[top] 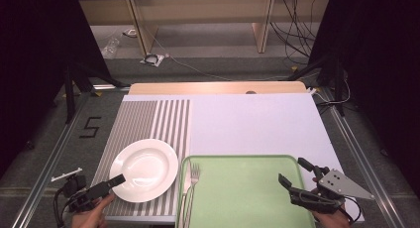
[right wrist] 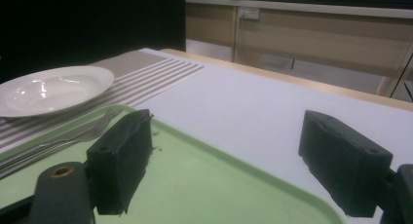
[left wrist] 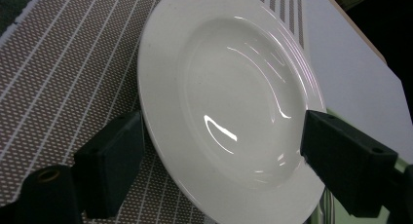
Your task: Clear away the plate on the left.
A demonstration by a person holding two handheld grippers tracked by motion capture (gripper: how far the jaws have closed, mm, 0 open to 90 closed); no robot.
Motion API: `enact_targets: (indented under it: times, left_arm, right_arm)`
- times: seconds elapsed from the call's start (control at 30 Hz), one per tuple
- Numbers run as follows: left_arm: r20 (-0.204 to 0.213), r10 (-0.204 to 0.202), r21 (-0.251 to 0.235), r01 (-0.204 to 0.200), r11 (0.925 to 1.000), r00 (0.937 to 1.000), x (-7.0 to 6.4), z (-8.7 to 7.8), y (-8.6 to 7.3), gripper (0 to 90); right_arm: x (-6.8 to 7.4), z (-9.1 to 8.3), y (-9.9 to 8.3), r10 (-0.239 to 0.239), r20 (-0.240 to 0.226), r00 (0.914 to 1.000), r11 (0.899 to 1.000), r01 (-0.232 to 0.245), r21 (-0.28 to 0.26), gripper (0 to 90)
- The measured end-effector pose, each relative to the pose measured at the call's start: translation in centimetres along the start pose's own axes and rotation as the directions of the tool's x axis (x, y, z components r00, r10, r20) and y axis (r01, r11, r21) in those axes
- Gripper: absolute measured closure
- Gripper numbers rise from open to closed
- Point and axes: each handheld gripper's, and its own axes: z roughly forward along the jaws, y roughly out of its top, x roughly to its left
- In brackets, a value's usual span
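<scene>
Left gripper (left wrist: 221,156) spread around 1 plate (left wrist: 229,97), right gripper (right wrist: 243,160) spread over 1 tray (right wrist: 204,185), 1 fork (top: 193,176)

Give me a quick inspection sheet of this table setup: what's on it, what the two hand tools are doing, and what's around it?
Surface: white table with a striped placemat at left.
Job's things: white plate on the placemat; green tray holding a fork at its left edge.
Clutter: nothing seen.
Grippers: left gripper open, jaws either side of the plate; right gripper open above the tray.
Cables: loose on the floor behind.
Surroundings: wooden furniture, dark curtains.
</scene>
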Motion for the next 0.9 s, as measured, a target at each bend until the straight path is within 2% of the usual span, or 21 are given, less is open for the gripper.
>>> enact_targets:
  times: [0.1,0.13,0.2,0.27,0.33,0.43,0.5,0.53,0.67,0.77,0.83,0.9]
  left_arm:
    - [0.017,-0.039,0.022,0.039,0.999,0.9991,0.0,0.5,-0.4,16.1]
    - [0.028,-0.065,0.029,0.064,0.9975,0.9975,0.1,0.6,-0.5,16.1]
    - [0.034,-0.088,0.035,0.087,0.9956,0.9955,0.5,0.6,-0.6,15.7]
    - [0.021,-0.117,0.014,0.117,0.993,0.9929,0.7,0.6,-0.7,15.7]
    - [0.036,-0.152,0.016,0.151,0.9884,0.9878,1.0,0.6,-0.8,15.7]
    - [0.058,-0.219,0.022,0.218,0.9758,0.9741,1.5,0.7,-1.1,16.0]
    - [0.08,-0.262,0.035,0.26,0.965,0.9618,1.9,0.8,-1.3,16.4]
    - [0.091,-0.287,0.038,0.285,0.9578,0.9536,2.1,0.9,-1.4,16.5]
    - [0.105,-0.329,0.04,0.327,0.9443,0.9384,2.3,1.0,-1.7,17.3]
    - [0.121,-0.378,0.036,0.376,0.9258,0.918,2.5,1.1,-2.0,18.5]
    - [0.132,-0.4,0.027,0.4,0.9159,0.9068,2.5,1.1,-2.2,21.2]
    - [0.134,-0.411,0.025,0.411,0.9111,0.9018,2.4,1.2,-2.4,22.2]
  right_arm:
    - [0.0,0.0,0.0,0.001,-0.002,1.0,1.0,-0.001,0.0,20.6]
    - [0.0,0.0,0.0,0.001,-0.002,1.0,1.0,-0.001,0.0,20.6]
    - [0.0,0.0,0.0,0.0,-0.002,1.0,1.0,0.0,-0.001,20.6]
    - [0.0,-0.1,0.0,0.001,-0.001,1.0,1.0,-0.001,-0.004,20.6]
    - [0.0,0.0,0.0,0.003,-0.001,1.0,1.0,-0.003,0.0,20.6]
    - [0.1,0.0,0.0,0.002,-0.003,1.0,1.0,-0.002,0.0,20.6]
    - [0.1,0.0,0.0,0.002,-0.003,1.0,1.0,-0.002,0.001,20.6]
    - [0.0,0.0,0.0,0.001,-0.003,1.0,1.0,-0.001,0.001,20.6]
    - [0.1,0.1,0.0,0.002,-0.004,1.0,1.0,-0.002,0.002,20.6]
    - [0.1,0.1,0.0,0.001,-0.004,1.0,1.0,-0.001,0.003,20.6]
    - [0.1,0.1,0.0,0.001,-0.003,1.0,1.0,-0.001,0.004,20.6]
    - [0.1,0.1,0.0,0.0,-0.004,1.0,1.0,0.0,0.003,20.6]
